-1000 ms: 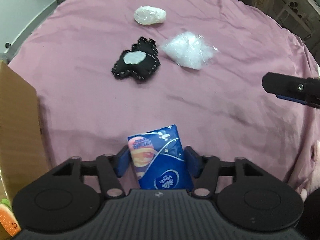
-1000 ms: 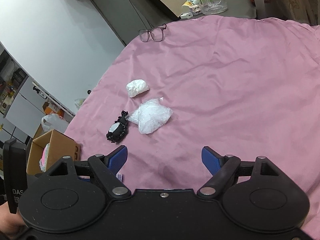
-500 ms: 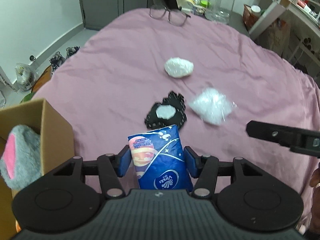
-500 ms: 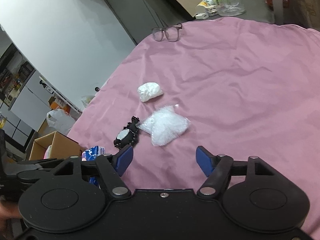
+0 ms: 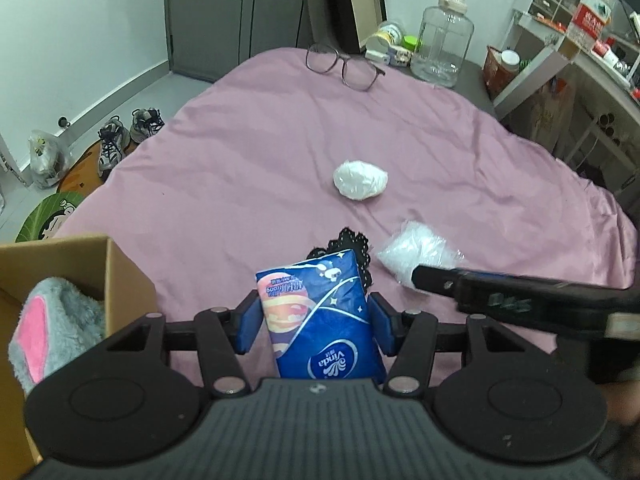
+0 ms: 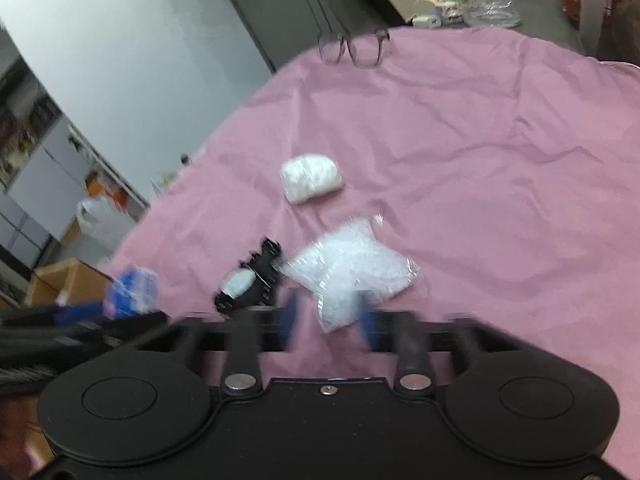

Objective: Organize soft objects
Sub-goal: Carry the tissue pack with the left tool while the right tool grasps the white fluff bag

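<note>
Pink wrinkled sheet on the bed (image 5: 248,152) filled most of both views, soft items loose on it.

Brown cardboard box (image 5: 80,264) sat at the near left edge, a grey plush with a pink patch (image 5: 52,320) inside it.

Left tongs (image 5: 316,320) were clamped on a blue tissue pack with an orange planet print (image 5: 320,312), blue pads pressing both sides, the pack upright and off the sheet, just right of the box.

Right tongs (image 6: 326,320) were blurred; the jaws had just been closing and stood narrow with a gap left. In the right wrist view they framed the near corner of the clear plastic bag of white filling (image 6: 348,272); contact couldn't be told through the blur, and the bag lay flat on the sheet.

Black lace-edged pad with a white centre (image 6: 248,284) lay touching the bag's left side, half hidden behind the tissue pack in the left wrist view.

White crumpled wad (image 5: 360,180) lay farther off mid-sheet, apart from the rest.

Dark-framed glasses (image 5: 344,64) rested at the far edge of the sheet.

Clear plastic jug (image 5: 440,40) stood beyond them, off the bed.

Pair of grey sneakers (image 5: 124,136) sat on the floor, far left.
</note>
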A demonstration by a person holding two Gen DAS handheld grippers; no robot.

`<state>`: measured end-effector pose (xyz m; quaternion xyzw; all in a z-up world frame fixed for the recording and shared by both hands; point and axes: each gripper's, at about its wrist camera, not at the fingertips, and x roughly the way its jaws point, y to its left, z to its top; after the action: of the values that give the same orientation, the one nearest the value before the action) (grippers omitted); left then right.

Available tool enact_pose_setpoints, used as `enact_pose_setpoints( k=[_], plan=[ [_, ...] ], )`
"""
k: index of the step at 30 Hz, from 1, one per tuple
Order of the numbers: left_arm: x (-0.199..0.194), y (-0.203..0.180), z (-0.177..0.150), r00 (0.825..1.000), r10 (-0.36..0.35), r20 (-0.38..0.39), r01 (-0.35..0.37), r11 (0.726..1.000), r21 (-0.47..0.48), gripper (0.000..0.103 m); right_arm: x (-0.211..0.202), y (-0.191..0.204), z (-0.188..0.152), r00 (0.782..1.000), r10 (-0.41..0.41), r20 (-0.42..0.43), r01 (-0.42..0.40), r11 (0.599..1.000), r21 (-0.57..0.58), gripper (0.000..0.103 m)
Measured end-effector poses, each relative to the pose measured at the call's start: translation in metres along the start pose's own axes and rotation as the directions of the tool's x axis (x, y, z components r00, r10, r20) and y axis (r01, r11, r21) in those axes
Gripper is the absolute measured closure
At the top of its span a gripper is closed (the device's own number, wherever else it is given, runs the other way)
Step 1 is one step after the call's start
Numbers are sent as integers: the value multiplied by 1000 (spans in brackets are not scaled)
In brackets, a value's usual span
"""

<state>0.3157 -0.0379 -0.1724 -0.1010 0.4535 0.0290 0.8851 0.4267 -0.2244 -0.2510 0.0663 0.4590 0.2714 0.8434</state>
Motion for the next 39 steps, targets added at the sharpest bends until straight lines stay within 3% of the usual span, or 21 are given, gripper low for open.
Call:
enact_pose_setpoints(
  k=[11,26,39],
  plan=[
    [-31,26,-3,999,-12,46,14,999,-50,48,-40,18,-5,995,-64,82,65,998,-12,95],
    [-88,63,-11,988,-55,148,70,992,-102,48,-96,82,-4,984,-40,176,47,998,-35,96],
    [-118,109,-30,984,-26,174,48,991,-124,48,-109,146,-13,978,20,206,-4,997,-78,97]
  ],
)
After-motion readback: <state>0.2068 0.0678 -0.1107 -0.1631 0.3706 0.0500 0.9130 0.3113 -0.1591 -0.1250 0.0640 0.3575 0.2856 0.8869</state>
